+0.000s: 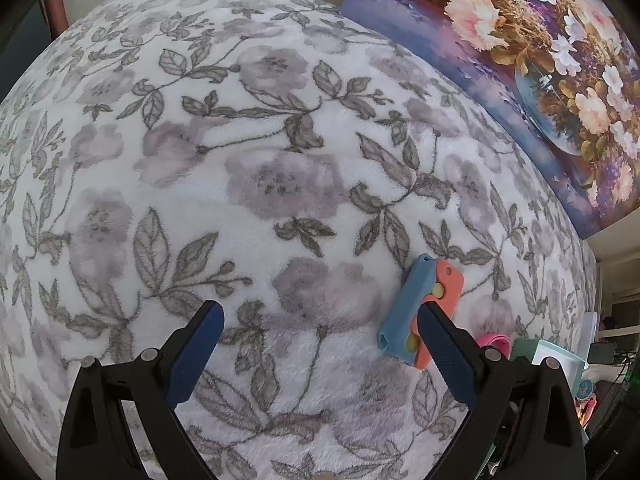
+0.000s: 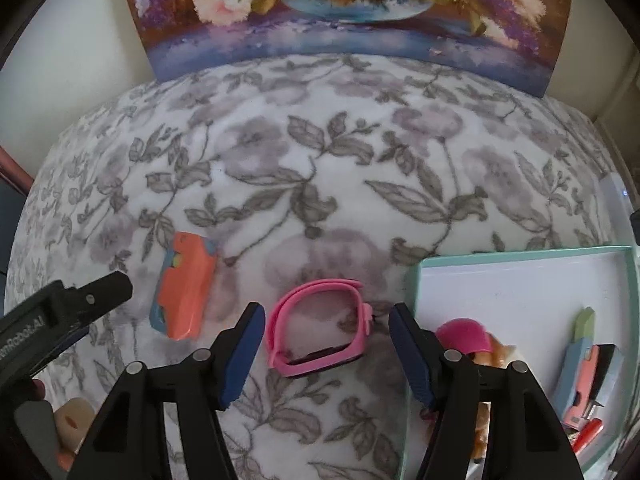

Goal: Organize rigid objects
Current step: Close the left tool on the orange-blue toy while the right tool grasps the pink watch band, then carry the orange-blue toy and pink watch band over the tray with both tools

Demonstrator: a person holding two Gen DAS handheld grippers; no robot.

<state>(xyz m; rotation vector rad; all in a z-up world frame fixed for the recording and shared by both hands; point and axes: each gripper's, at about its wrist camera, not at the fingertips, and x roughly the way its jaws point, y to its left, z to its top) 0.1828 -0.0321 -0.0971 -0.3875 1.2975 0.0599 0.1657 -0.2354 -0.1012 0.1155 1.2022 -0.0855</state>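
Fleece (image 2: 320, 184) printed with grey flowers covers the whole surface, and a painting (image 2: 344, 12) of a vase of blossoms leans against the wall behind it. Next in size, a mint-rimmed tray (image 2: 520, 264) sits at the right edge, holding a blue and pink cutter (image 2: 580, 376) and a doll (image 2: 468, 340) with a pink cap, partly hidden by a claw finger. Both claws stand apart and hold nothing: the right claw (image 2: 326, 354) hovers low with a pink watch (image 2: 320, 332) lying on the fleece between its fingers, untouched, just left of the tray. The left claw (image 1: 320, 344) hangs over bare fleece, its right finger in front of an orange and blue toy (image 1: 420, 308) that lies flat left of the watch.
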